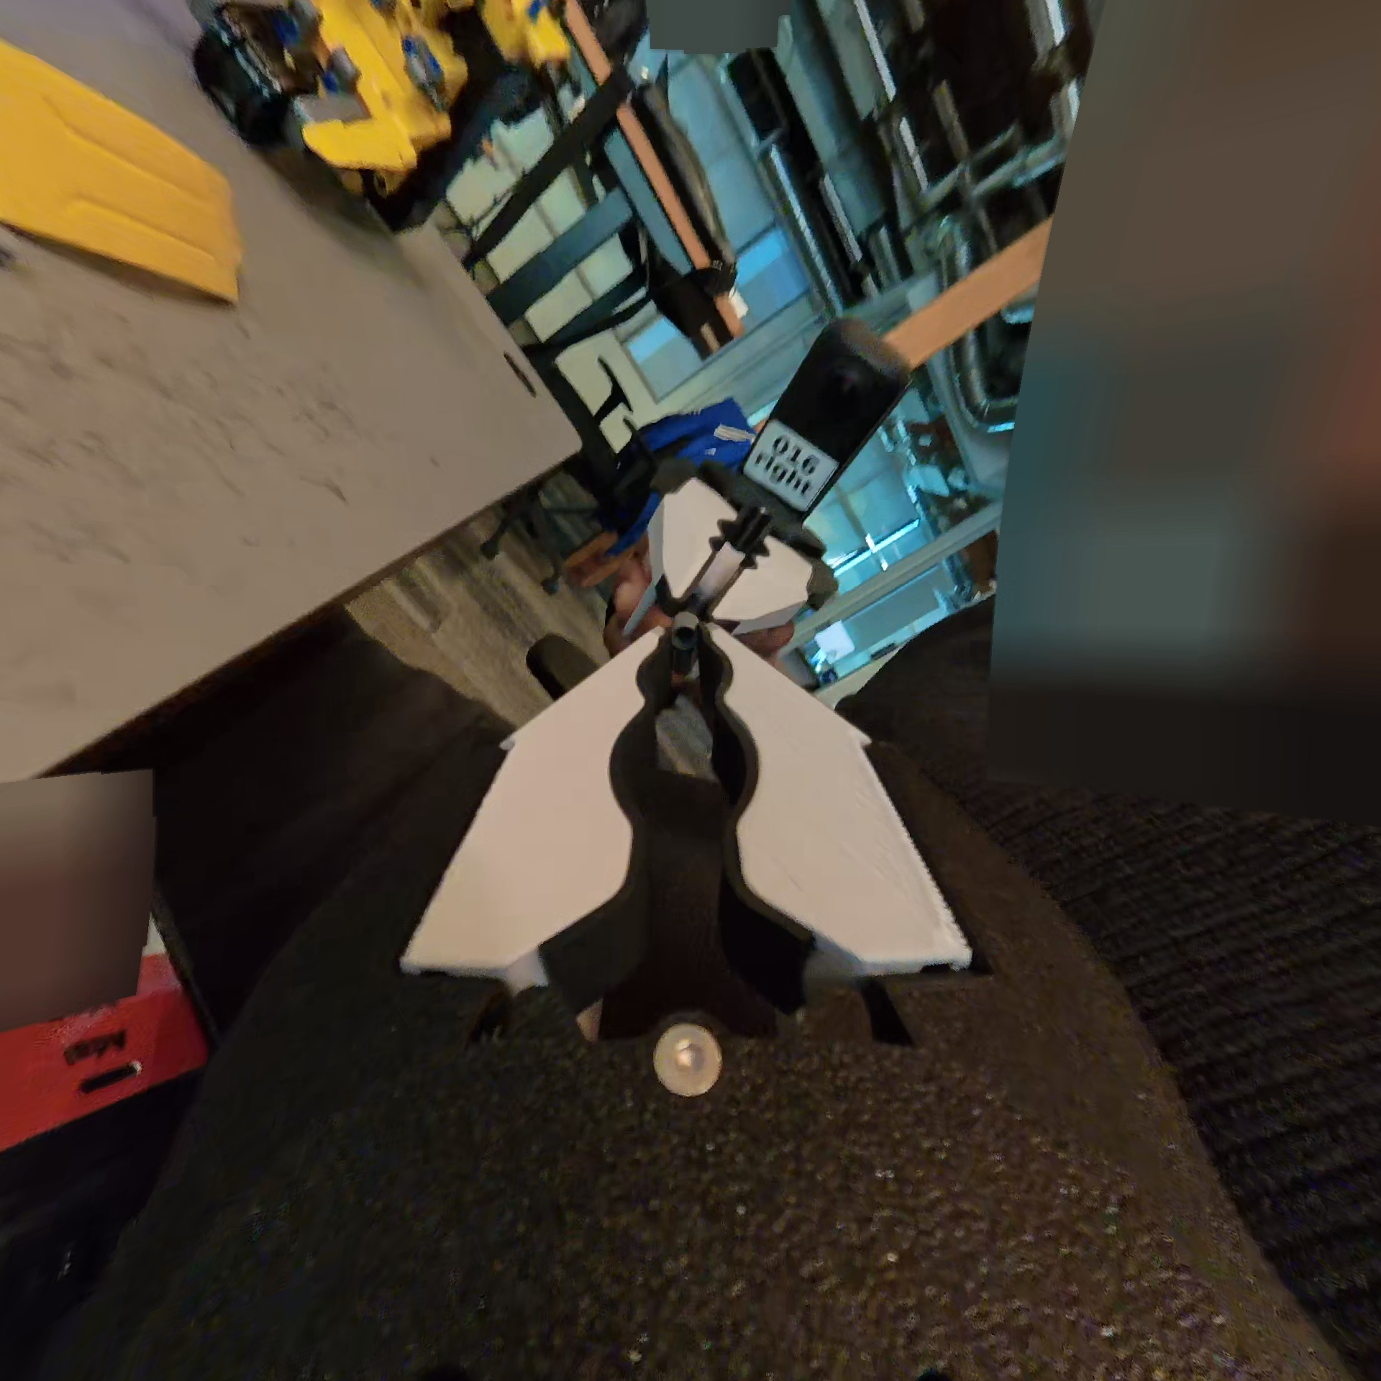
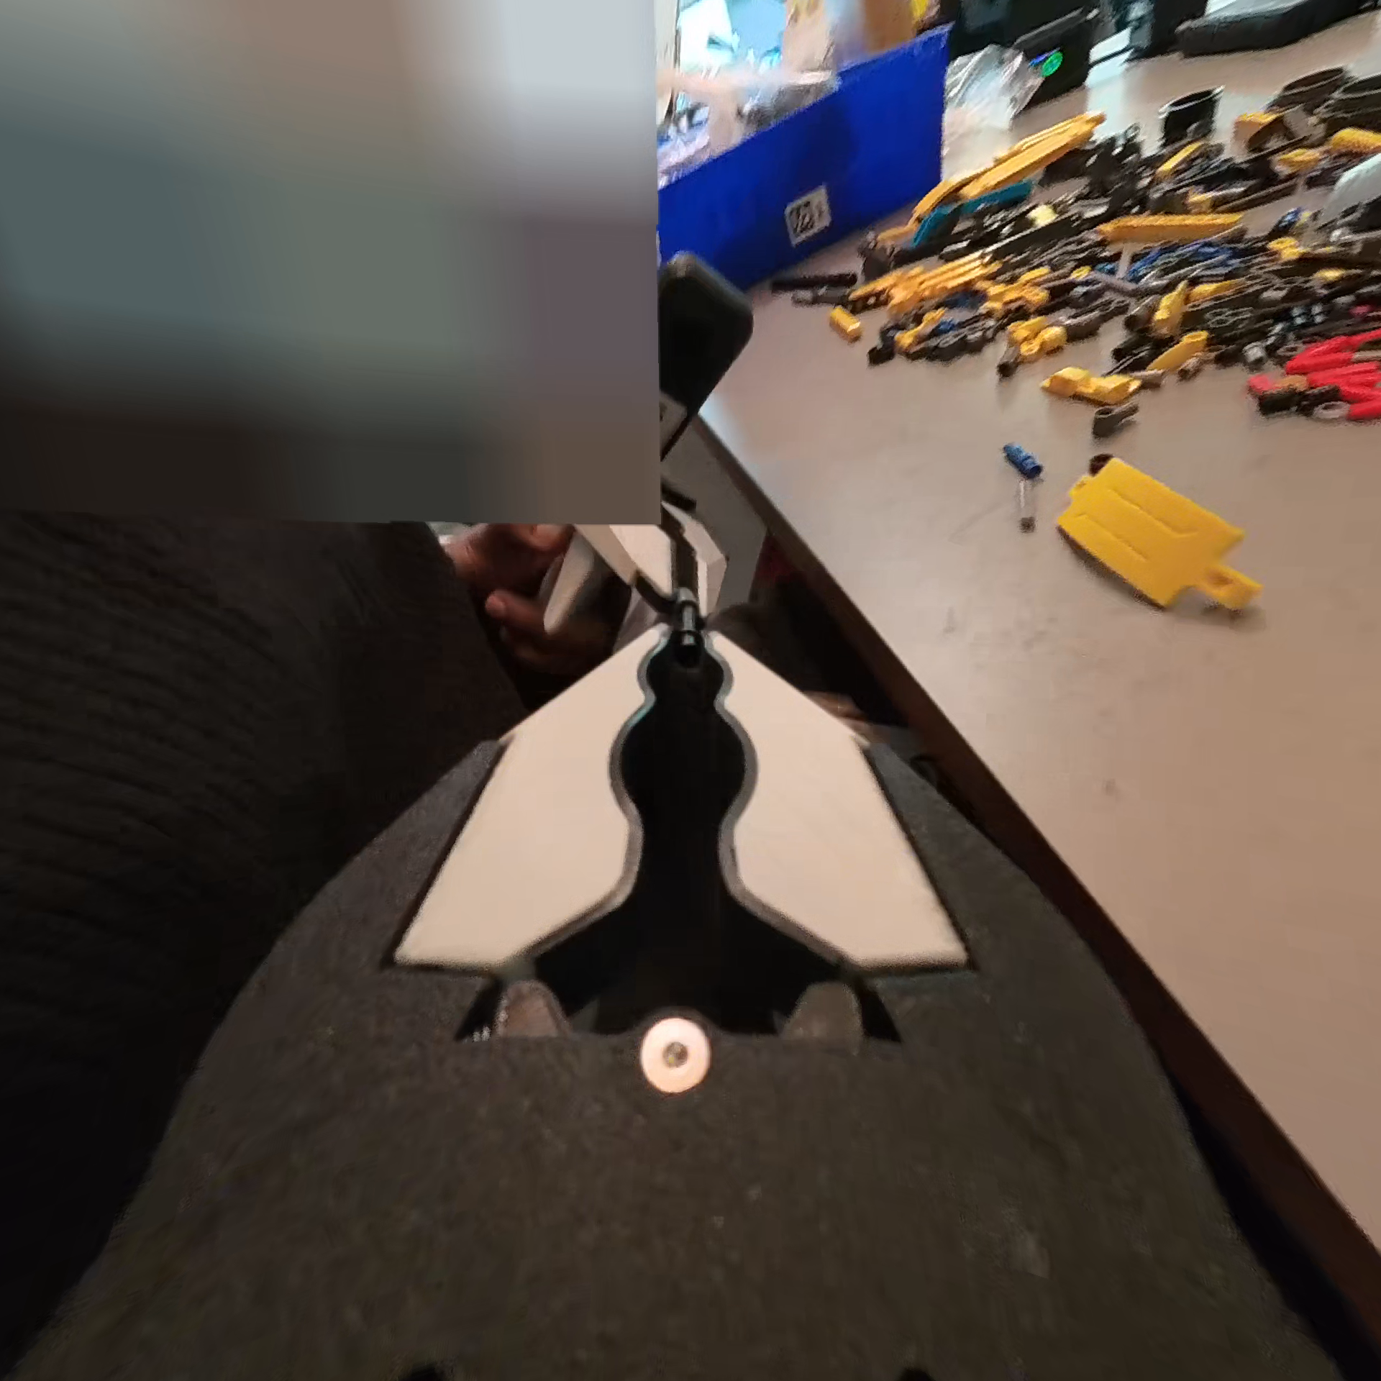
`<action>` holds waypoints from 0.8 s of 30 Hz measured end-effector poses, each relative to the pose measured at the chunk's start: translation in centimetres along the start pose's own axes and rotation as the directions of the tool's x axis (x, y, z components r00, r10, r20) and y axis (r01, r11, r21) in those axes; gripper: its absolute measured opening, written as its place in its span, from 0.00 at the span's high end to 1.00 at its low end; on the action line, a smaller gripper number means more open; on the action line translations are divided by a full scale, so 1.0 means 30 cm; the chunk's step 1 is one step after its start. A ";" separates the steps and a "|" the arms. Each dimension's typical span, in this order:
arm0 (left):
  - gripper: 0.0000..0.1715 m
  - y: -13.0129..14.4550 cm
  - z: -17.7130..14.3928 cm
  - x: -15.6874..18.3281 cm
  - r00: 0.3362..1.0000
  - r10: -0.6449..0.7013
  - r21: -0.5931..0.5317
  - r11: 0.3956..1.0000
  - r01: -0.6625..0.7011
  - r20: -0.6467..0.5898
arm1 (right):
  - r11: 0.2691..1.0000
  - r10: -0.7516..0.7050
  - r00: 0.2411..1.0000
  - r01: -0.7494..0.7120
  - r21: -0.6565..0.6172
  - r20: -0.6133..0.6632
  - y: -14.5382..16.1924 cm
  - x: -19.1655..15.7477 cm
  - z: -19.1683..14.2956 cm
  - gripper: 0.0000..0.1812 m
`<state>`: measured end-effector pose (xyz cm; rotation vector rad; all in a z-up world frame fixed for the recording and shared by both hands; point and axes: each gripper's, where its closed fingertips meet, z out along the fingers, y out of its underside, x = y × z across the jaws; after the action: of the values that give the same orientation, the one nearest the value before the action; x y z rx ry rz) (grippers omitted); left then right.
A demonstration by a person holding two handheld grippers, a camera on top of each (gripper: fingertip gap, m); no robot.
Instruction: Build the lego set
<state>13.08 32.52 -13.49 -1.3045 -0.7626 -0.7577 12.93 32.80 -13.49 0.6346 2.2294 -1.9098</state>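
My left gripper (image 1: pixel 684 644) is shut on a small black pin-like part (image 1: pixel 682 635), pinched at the tips of its white fingers (image 1: pixel 568 807). My right gripper (image 2: pixel 685 631) is shut on a small black pin-like part (image 2: pixel 684 619) at its tips. The two grippers face each other tip to tip in the air, beside the table edge. In the left wrist view the right gripper (image 1: pixel 736 557) shows just beyond, with a black camera (image 1: pixel 829 418) on top. In the right wrist view the left gripper (image 2: pixel 650 568) shows beyond, held by a hand (image 2: pixel 523 598). I cannot tell whether the two parts touch.
A grey table (image 2: pixel 1009 785) runs along the right with a flat yellow panel (image 2: pixel 1154 534), a blue pin (image 2: pixel 1020 457), a pile of yellow and black parts (image 2: pixel 1083 284), red parts (image 2: pixel 1330 374) and a blue bin (image 2: pixel 807 187). A red box (image 1: pixel 97 1046) sits low left. Both grippers' tips are close together, under 4 cm apart.
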 end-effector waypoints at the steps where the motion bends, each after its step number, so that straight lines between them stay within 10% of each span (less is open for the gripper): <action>1: 0.97 0.018 0.003 -0.004 1.000 0.003 -0.027 1.000 -0.002 0.010 | 0.999 -0.030 1.000 0.030 -0.029 0.006 0.016 -0.005 -0.005 0.98; 7: 0.97 0.092 0.025 -0.001 1.000 0.015 -0.136 0.991 -0.013 0.016 | 0.977 -0.171 0.983 0.179 -0.120 0.074 0.073 -0.045 -0.035 0.98; 20: 0.97 0.065 0.023 0.004 1.000 -0.009 -0.055 0.998 0.007 -0.029 | 0.893 0.396 0.906 -0.418 0.168 0.147 0.052 -0.032 -0.011 0.98; 24: 0.97 0.061 0.024 0.001 0.999 -0.018 -0.048 0.999 0.017 -0.030 | 0.898 0.379 0.917 -0.397 0.189 0.126 0.050 -0.026 -0.011 0.98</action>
<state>14.57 33.43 -14.38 -1.3273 -0.7359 -0.8123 14.30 33.11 -14.51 0.9284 1.6977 -1.9283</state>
